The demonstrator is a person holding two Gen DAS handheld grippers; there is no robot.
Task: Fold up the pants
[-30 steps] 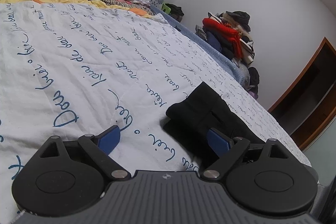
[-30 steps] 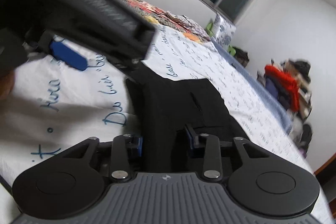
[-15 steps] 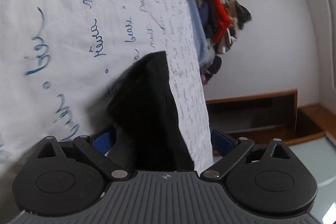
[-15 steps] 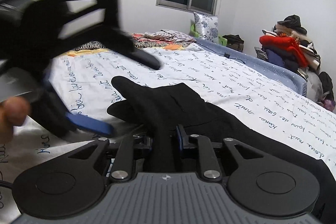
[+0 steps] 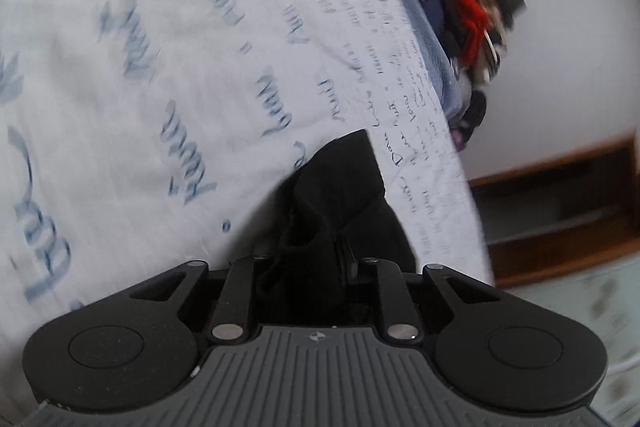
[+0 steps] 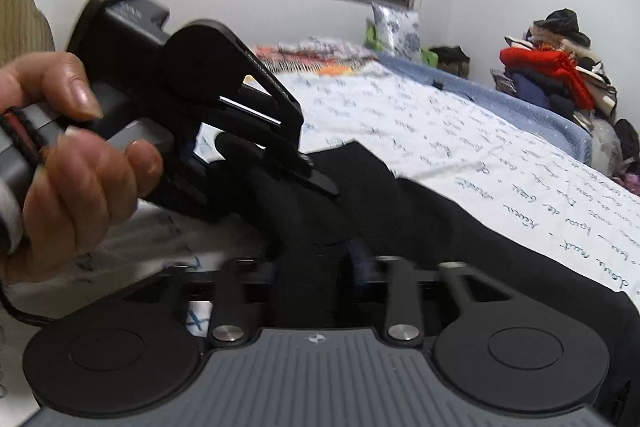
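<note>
The black pants (image 6: 400,219) lie on the white bedsheet with blue writing (image 6: 420,131). My right gripper (image 6: 316,263) is shut on a bunched fold of the pants at their near edge. My left gripper (image 5: 308,267) is shut on another bunch of the pants (image 5: 340,187), its pads hidden in the cloth. In the right wrist view the left gripper (image 6: 240,155) shows at the left, held by a hand, gripping the pants beside my right gripper. The left wrist view is blurred and tilted.
A heap of clothes with a red item (image 6: 552,75) stands beyond the bed's far side, also in the left wrist view (image 5: 468,15). Pillows and patterned blankets (image 6: 320,51) lie at the bed's head under a window. A wooden step (image 5: 560,211) is past the bed edge.
My left gripper was open beside the pants, moved over them and has shut on a bunch of the cloth. My right gripper stays shut on the pants and has tilted up.
</note>
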